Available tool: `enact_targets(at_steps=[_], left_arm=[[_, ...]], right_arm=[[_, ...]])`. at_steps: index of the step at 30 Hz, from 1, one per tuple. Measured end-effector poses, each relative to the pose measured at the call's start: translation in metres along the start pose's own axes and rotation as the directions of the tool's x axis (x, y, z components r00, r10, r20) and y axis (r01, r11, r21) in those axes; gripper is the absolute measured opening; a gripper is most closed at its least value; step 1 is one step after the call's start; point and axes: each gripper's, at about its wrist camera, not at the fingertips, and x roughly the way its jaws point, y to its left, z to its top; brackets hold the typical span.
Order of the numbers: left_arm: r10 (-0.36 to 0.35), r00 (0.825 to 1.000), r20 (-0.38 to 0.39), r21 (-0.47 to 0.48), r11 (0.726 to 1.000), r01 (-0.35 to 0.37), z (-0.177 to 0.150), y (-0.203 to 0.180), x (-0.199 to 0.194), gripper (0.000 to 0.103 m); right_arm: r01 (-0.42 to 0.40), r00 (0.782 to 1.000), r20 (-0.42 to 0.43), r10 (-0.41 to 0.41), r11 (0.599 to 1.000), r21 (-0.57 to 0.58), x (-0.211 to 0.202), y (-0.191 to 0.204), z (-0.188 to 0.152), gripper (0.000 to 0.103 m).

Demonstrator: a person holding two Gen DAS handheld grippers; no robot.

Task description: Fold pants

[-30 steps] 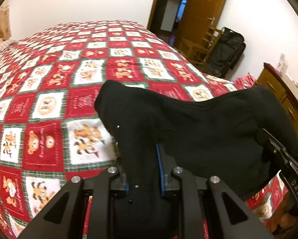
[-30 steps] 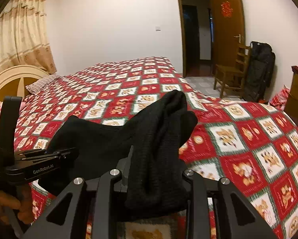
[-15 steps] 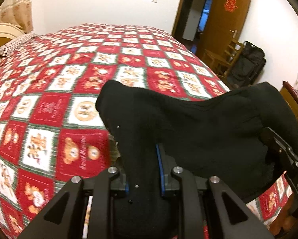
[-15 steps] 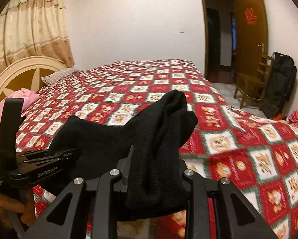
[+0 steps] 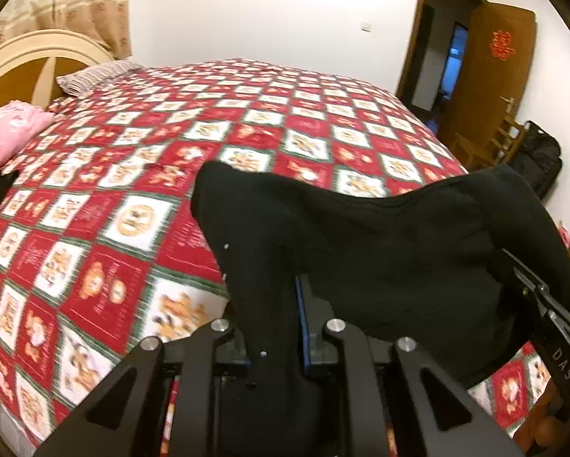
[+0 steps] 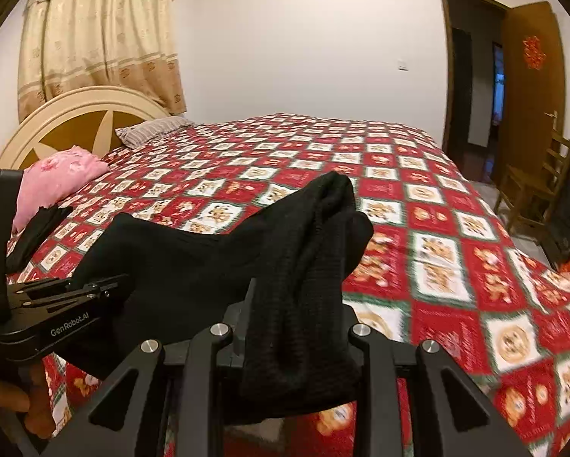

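The black pants (image 5: 380, 247) hang bunched between my two grippers above the bed. In the left wrist view my left gripper (image 5: 271, 316) pinches a thick fold of them, its jaws still closing on the fabric beside the blue pad. The right gripper (image 5: 543, 304) grips the far end at the right edge. In the right wrist view my right gripper (image 6: 296, 316) is shut on a ribbed fold of the pants (image 6: 193, 259), which drapes over its fingers. The left gripper (image 6: 87, 289) holds the other end at the left, with a hand (image 6: 18, 400) below it.
A red and white checked quilt (image 6: 437, 251) covers the bed. A pink pillow (image 6: 56, 179), a striped pillow (image 6: 152, 129) and a cream headboard (image 6: 75, 106) lie at the left. Another dark garment (image 6: 37, 228) rests near the pink pillow. A wooden chair (image 6: 532, 190), a black bag and an open door stand at the right.
Both grippers have travelled sideways along the bed with the pants still held. The headboard, the pink pillow and the curtain have come into the left wrist view.
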Motion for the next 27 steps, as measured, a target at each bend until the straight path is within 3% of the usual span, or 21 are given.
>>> enact_targets(at_steps=[7, 13, 16, 19, 21, 24, 26, 27], left_arm=[[0.087, 0.996, 0.009, -0.013, 0.996, -0.087, 0.010, 0.020, 0.016, 0.017], [0.112, 0.993, -0.031, -0.016, 0.994, -0.112, 0.006, 0.025, 0.041, 0.018], [0.130, 0.990, -0.053, -0.017, 0.991, -0.131, 0.002, 0.023, 0.055, 0.023], [0.150, 0.986, -0.071, -0.019, 0.988, -0.151, 0.001, 0.025, 0.060, 0.040], [0.135, 0.987, -0.090, -0.037, 0.990, -0.138, -0.001, 0.034, 0.061, 0.059], [0.136, 0.986, -0.099, -0.084, 0.986, -0.145, -0.006, 0.058, 0.053, 0.079], [0.157, 0.981, -0.111, -0.112, 0.979, -0.170, -0.010, 0.080, 0.046, 0.091], [0.170, 0.978, -0.118, -0.125, 0.975, -0.185, -0.012, 0.090, 0.043, 0.092]], right_arm=[[-0.039, 0.999, 0.004, 0.039, 0.996, -0.075, 0.036, 0.021, 0.010, 0.029], [-0.005, 0.997, -0.081, -0.007, 0.989, -0.150, 0.075, 0.015, 0.002, 0.029], [0.010, 0.991, -0.133, -0.032, 0.987, -0.159, 0.096, 0.006, -0.007, 0.029], [0.008, 0.984, -0.176, -0.036, 0.987, -0.159, 0.112, -0.004, -0.017, 0.030], [-0.005, 0.983, -0.181, -0.023, 0.988, -0.156, 0.115, -0.008, -0.018, 0.031], [-0.001, 0.981, -0.188, -0.036, 0.981, -0.196, 0.118, -0.007, -0.019, 0.034], [-0.004, 0.980, -0.195, -0.034, 0.981, -0.193, 0.121, -0.008, -0.019, 0.036], [-0.007, 0.979, -0.199, -0.030, 0.984, -0.180, 0.122, -0.010, -0.019, 0.039]])
